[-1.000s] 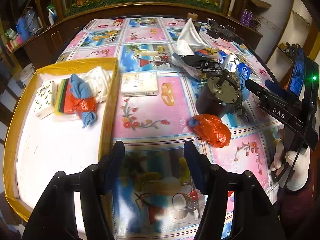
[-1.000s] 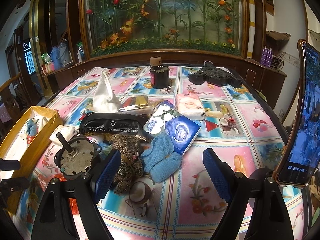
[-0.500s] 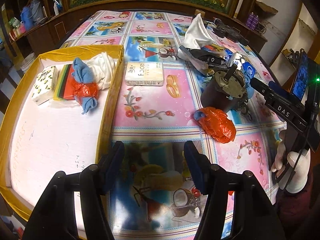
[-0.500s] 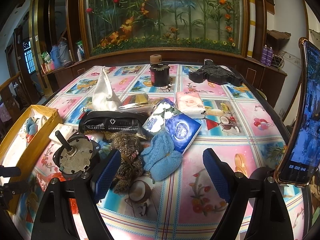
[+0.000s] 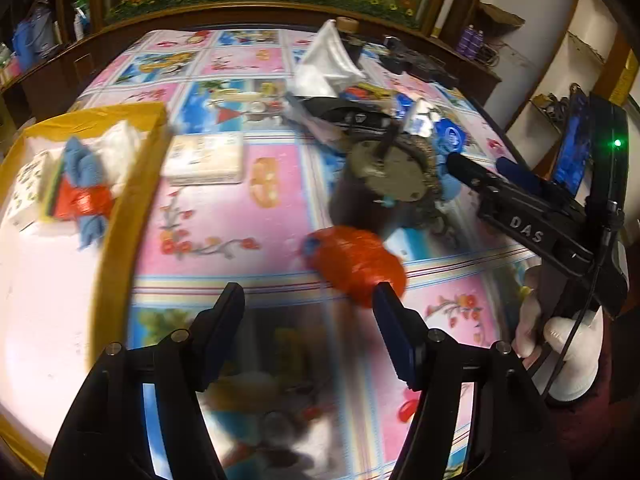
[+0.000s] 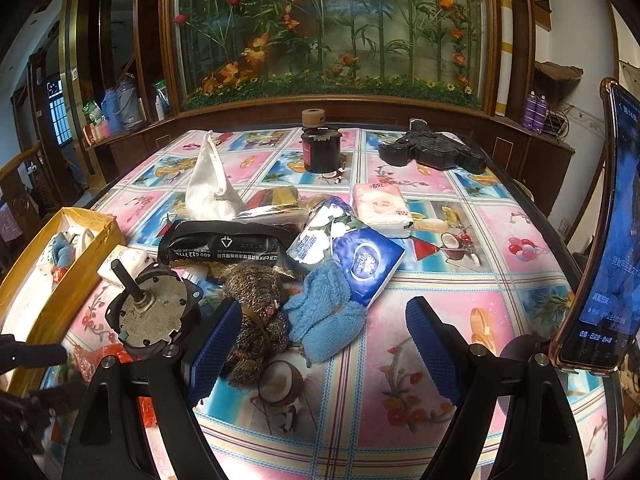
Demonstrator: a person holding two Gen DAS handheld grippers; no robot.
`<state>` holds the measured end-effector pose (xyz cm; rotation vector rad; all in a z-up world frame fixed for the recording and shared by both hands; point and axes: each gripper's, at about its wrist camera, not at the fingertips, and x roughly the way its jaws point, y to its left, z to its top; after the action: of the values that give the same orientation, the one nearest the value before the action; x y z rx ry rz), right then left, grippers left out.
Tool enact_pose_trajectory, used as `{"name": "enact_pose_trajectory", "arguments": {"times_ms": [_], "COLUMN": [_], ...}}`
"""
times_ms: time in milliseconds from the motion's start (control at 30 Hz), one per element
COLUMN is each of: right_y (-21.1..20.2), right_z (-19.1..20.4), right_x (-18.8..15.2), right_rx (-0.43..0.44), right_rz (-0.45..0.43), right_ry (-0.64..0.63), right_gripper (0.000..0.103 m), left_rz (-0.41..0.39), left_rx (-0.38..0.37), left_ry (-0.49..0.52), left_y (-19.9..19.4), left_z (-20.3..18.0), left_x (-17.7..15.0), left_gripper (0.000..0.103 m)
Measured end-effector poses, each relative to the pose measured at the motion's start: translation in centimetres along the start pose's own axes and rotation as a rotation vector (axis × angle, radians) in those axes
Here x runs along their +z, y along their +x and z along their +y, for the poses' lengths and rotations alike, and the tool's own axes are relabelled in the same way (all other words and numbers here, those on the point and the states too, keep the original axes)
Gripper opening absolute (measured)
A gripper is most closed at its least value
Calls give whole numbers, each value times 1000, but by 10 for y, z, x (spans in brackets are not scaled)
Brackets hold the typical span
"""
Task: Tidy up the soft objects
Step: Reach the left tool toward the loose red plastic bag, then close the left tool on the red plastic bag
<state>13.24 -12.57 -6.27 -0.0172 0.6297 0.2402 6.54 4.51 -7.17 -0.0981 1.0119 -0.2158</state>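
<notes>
Left claw (image 5: 308, 312) over the patterned counter (image 5: 224, 216), jaws opening, nothing between them. Just ahead and slightly right of the tips: a crumpled red bundle (image 5: 356, 266) with a bit of blue at one end, apparently the next soft piece lined up for a pinch, hence the widening. Far left of that claw: a yellow-rimmed tray (image 5: 120, 216), already carrying a blue cloth (image 5: 82, 164), a second red bundle (image 5: 80, 202) and a white cloth (image 5: 120, 140) bunched in its far corner, seemingly the collecting place for soft goods. Pale tissue pack (image 5: 204, 158) ahead, just beside the tray wall, still outside it. Beyond the red bundle, a metal motor (image 5: 384, 168), hard and likely to be left alone.

Right claw (image 6: 324, 328) spread wide and empty, parked low over the counter, probably waiting its turn. Just past its tips: a blue knit piece (image 6: 324, 316) touching a brown knit toy (image 6: 256, 300); farther ahead, a blue tissue pack (image 6: 368, 260) and a black pouch (image 6: 224, 246) in the unsorted heap. Much blur in the left view; finer detail not readable.
</notes>
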Motion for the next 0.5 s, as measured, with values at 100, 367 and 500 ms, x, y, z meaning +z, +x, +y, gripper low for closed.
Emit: {"name": "enact_pose_trajectory", "arguments": {"times_ms": [100,367,500], "right_y": [0,-2,-2], "right_z": [-1,-1,-1], "right_x": [0,0,0], "right_rx": [-1,2,2], "right_rz": [2,-4,-5], "right_ry": [3,8,8], "right_gripper": [84,84,84], "left_rz": [-5,-13,-5], "left_rx": [4,70,86], "left_ry": [20,74,96], "left_y": [10,34,40], "left_z": [-13,-33,-36], "left_x": [6,12,7], "left_gripper": [68,72,63]}}
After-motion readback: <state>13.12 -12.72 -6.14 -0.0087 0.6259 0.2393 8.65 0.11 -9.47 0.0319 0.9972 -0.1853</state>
